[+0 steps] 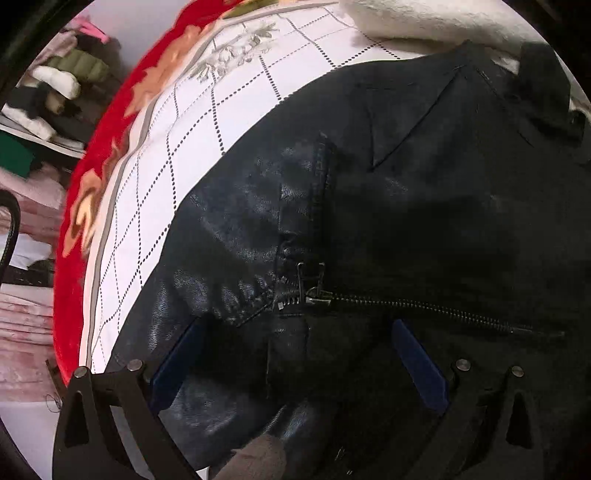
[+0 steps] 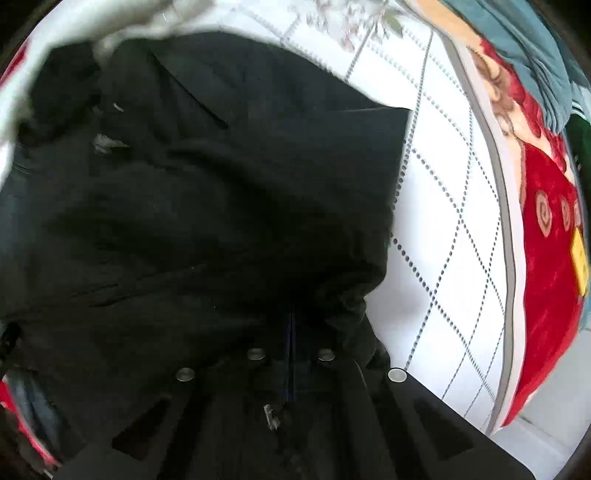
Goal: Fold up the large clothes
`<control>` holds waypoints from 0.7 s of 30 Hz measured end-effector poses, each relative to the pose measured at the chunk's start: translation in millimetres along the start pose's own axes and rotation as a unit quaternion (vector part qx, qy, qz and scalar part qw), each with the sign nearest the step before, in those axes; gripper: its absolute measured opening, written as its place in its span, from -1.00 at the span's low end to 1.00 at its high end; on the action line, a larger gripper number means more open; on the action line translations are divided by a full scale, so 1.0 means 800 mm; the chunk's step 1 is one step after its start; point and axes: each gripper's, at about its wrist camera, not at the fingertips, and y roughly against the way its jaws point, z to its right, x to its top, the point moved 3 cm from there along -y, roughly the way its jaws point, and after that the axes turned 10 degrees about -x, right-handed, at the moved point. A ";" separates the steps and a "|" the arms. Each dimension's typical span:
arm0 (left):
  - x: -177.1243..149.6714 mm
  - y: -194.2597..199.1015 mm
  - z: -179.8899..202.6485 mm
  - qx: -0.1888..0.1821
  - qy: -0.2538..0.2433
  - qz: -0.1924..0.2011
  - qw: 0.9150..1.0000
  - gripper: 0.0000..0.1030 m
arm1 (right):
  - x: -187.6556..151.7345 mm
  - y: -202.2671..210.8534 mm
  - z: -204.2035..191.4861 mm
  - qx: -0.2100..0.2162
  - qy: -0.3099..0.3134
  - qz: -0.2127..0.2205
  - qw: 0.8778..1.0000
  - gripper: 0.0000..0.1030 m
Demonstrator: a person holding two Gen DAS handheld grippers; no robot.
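- The black jacket (image 1: 406, 206) lies spread on a bed, over a white quilted bedspread (image 1: 155, 166) with a red floral border (image 1: 92, 184); its zipper (image 1: 424, 304) runs across the left wrist view.
- The left claw (image 1: 295, 354) is released, its blue pads (image 1: 417, 363) wide apart, low over the shiny hem beside the zipper pull (image 1: 312, 291).
- The right claw (image 2: 291, 332) is clenched, the pads pressed together at a bunched fold of the dark cloth; it appears to be grasping the jacket (image 2: 184, 203), though black on black hides the pinch itself.
- To fold well, I judge the left claw should bite both layers at the hem, clear of the zipper teeth.
- Lift both sides level so the heavy cloth does not slide or twist.
- A white fleecy cloth (image 1: 424, 18) lies near the collar; keep the fold clear of it.
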 end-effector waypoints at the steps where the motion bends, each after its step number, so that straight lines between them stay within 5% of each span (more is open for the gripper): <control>1: -0.001 0.003 0.000 0.004 -0.002 0.003 1.000 1.00 | 0.000 0.003 -0.006 -0.018 0.009 -0.003 1.000 -1.00; 4: -0.008 0.017 -0.019 -0.021 0.027 -0.013 0.999 1.00 | -0.007 0.030 -0.023 -0.028 0.035 0.012 0.999 -0.69; 6: -0.025 0.040 -0.051 -0.034 0.078 -0.008 0.996 1.00 | -0.018 0.056 -0.029 0.001 0.041 0.032 0.999 0.13; 7: -0.038 0.052 -0.070 -0.041 0.105 -0.005 0.994 1.00 | -0.027 0.067 -0.028 0.015 0.045 0.042 0.998 0.32; 9: -0.074 0.078 -0.117 -0.056 0.174 -0.002 0.983 1.00 | -0.043 0.084 -0.037 0.053 0.061 0.050 0.995 0.45; 11: -0.123 0.093 -0.165 -0.084 0.255 -0.010 0.963 1.00 | -0.055 0.092 -0.049 0.082 0.082 0.045 0.992 0.45; 14: -0.222 0.090 -0.228 -0.173 0.386 -0.041 0.905 1.00 | -0.085 0.092 -0.065 0.105 0.106 0.029 0.988 0.45; 19: -0.340 0.057 -0.291 -0.237 0.533 -0.031 0.812 0.96 | -0.167 0.100 -0.113 0.124 0.167 0.018 0.978 0.45; 20: -0.358 0.045 -0.306 -0.255 0.567 -0.014 0.783 0.96 | -0.170 0.108 -0.134 0.124 0.176 0.021 0.976 0.45; 21: -0.367 0.038 -0.315 -0.262 0.589 -0.006 0.765 0.95 | -0.186 0.106 -0.146 0.127 0.184 0.023 0.974 0.45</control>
